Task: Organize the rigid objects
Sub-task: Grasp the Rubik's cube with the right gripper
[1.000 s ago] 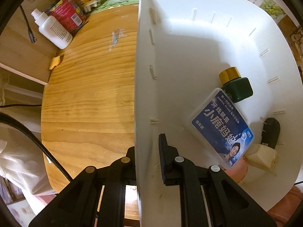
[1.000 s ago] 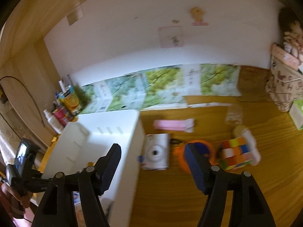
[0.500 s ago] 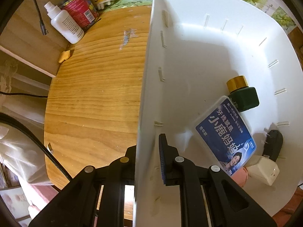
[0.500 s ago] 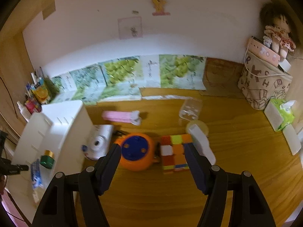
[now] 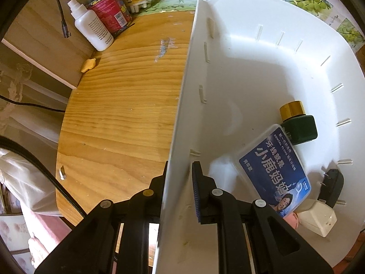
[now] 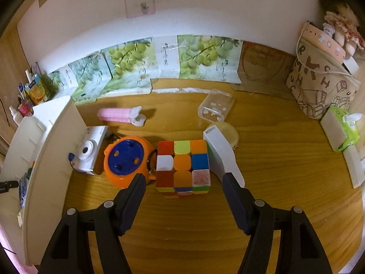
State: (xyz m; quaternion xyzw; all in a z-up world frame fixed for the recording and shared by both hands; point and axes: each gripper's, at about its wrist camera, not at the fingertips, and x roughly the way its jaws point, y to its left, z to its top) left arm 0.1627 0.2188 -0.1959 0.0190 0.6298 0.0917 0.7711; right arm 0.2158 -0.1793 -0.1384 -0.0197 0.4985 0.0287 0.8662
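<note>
My left gripper (image 5: 181,169) is shut on the side wall of the white bin (image 5: 189,91), one finger outside and one inside. In the bin lie a blue dental floss box (image 5: 273,171), a green bottle with a gold cap (image 5: 298,127), a black plug (image 5: 332,187) and a white charger (image 5: 317,219). My right gripper (image 6: 183,178) hangs open just above and in front of a colour cube (image 6: 182,164), with nothing between its fingers. Left of the cube sit an orange round toy with a blue top (image 6: 126,159) and a white camera (image 6: 90,150). A white device (image 6: 222,157) touches the cube's right side.
The bin (image 6: 45,141) stands at the table's left end. Behind the cube lie a pink item (image 6: 118,115), a clear plastic box (image 6: 215,106) and a round lid (image 6: 228,130). A tissue box (image 6: 344,127) and a printed bag (image 6: 319,86) stand right. A white bottle (image 5: 91,29) stands left of the bin.
The right gripper has swung right, away from the bin, and come down over the cube, still open. The left gripper keeps its hold on the bin wall and has rolled slightly.
</note>
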